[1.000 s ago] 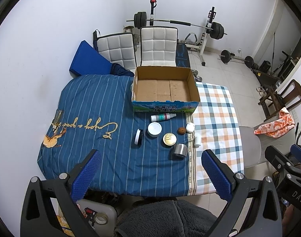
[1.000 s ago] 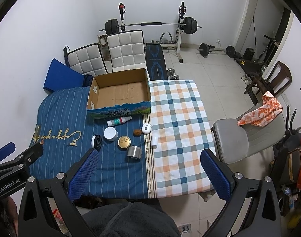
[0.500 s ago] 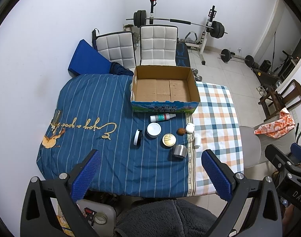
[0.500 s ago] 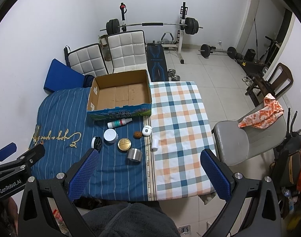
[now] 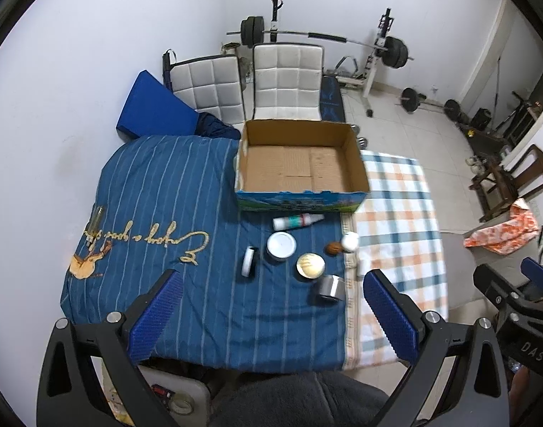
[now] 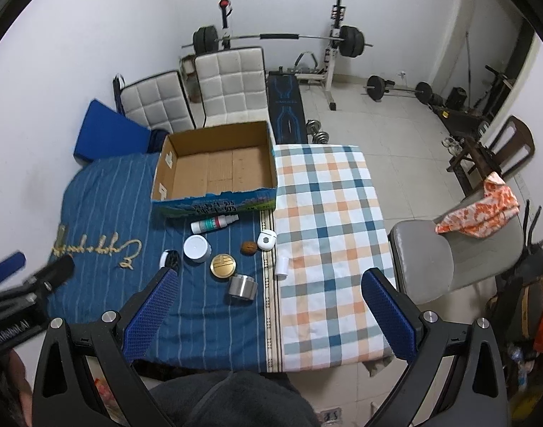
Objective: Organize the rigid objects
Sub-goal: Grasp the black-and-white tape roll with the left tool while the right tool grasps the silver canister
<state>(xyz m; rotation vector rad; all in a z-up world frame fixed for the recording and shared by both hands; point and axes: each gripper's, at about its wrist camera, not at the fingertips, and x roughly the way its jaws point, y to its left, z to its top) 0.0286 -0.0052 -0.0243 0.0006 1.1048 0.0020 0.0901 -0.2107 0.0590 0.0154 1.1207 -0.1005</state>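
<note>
An empty cardboard box [image 5: 299,163] [image 6: 218,167] stands at the far middle of the cloth-covered table [image 5: 157,192]. In front of it lie several small items: a white spray bottle [image 5: 296,221] [image 6: 214,224], a white round jar [image 5: 281,245] [image 6: 197,248], a gold-lidded tin [image 5: 310,265] [image 6: 223,266], a metal cylinder [image 5: 329,287] [image 6: 242,286], a brown walnut [image 5: 333,248] [image 6: 247,248], a white earbud case [image 5: 350,241] [image 6: 266,240], a small white bottle [image 6: 281,266] and a black-and-white disc [image 5: 249,262]. My left gripper [image 5: 269,315] and right gripper [image 6: 269,315] hover open, high above the near edge, holding nothing.
Two white padded chairs [image 5: 285,82] and a blue cushion [image 5: 153,106] stand behind the table. A barbell rack [image 6: 335,42] and weights fill the back of the room. A grey chair [image 6: 435,263] with an orange cloth [image 6: 485,206] is at the right.
Both views have shifted slightly closer and lower toward the table. The objects have not moved and both grippers stay open.
</note>
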